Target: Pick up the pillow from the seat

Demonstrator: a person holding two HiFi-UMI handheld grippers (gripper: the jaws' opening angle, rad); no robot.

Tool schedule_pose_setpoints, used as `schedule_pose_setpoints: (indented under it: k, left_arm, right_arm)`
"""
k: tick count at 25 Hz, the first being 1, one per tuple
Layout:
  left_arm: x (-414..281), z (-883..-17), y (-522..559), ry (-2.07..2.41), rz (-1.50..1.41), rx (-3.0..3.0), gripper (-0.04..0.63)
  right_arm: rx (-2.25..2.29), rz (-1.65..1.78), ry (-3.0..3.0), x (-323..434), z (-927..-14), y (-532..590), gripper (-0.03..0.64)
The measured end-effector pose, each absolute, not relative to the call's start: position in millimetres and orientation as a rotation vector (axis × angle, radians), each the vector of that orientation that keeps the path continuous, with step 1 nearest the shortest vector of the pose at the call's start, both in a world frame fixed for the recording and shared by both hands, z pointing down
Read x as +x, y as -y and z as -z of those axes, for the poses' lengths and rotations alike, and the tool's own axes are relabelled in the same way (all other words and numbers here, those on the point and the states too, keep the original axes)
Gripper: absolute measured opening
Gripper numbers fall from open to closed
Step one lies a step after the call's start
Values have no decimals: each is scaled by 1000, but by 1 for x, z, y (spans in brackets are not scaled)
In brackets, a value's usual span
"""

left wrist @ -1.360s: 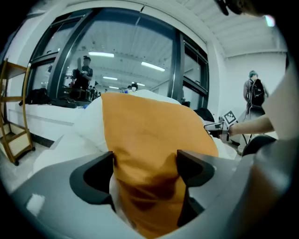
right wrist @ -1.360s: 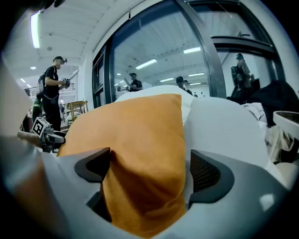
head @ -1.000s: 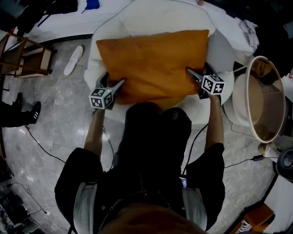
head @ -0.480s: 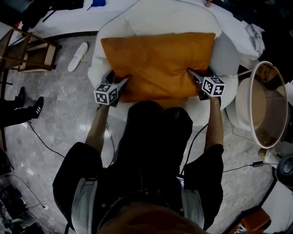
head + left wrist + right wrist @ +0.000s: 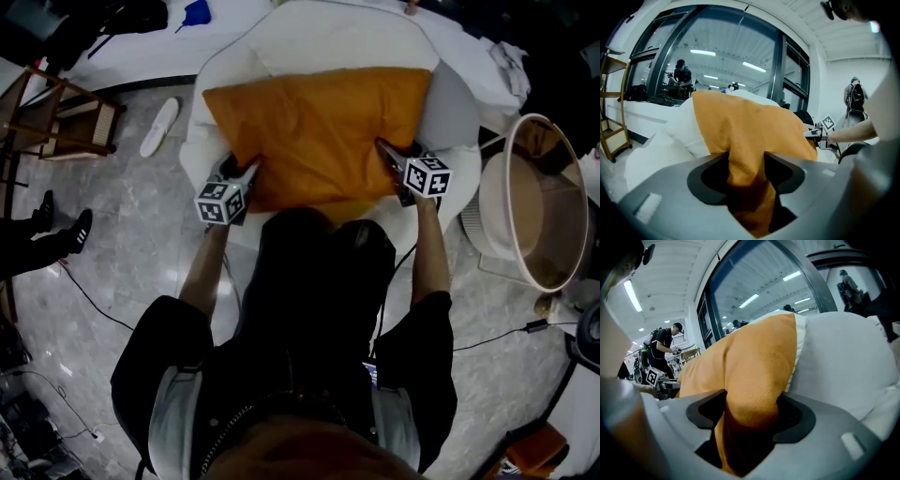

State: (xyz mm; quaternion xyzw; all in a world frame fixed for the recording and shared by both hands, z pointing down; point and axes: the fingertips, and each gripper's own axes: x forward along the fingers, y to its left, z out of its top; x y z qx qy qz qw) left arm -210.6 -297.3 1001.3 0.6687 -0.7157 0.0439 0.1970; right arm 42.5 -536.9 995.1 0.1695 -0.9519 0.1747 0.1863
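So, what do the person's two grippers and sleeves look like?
The left gripper and the right gripper look alike: grey bodies, darker round the jaws, each with a white cube of black square markers. The person wears a black short-sleeved top; the forearms are bare.

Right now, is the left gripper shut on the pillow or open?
Shut: the left gripper has just been closing, and both jaws pinch a fold of the orange pillow.
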Motion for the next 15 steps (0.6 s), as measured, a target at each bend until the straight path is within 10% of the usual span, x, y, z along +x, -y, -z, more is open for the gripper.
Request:
schedule_pose_setpoints:
  k: [15]
  left_arm:
    - [-195, -933, 299, 2120, -72, 2005, 209]
  right_arm:
    - [650, -304, 2798, 64, -940, 507, 328]
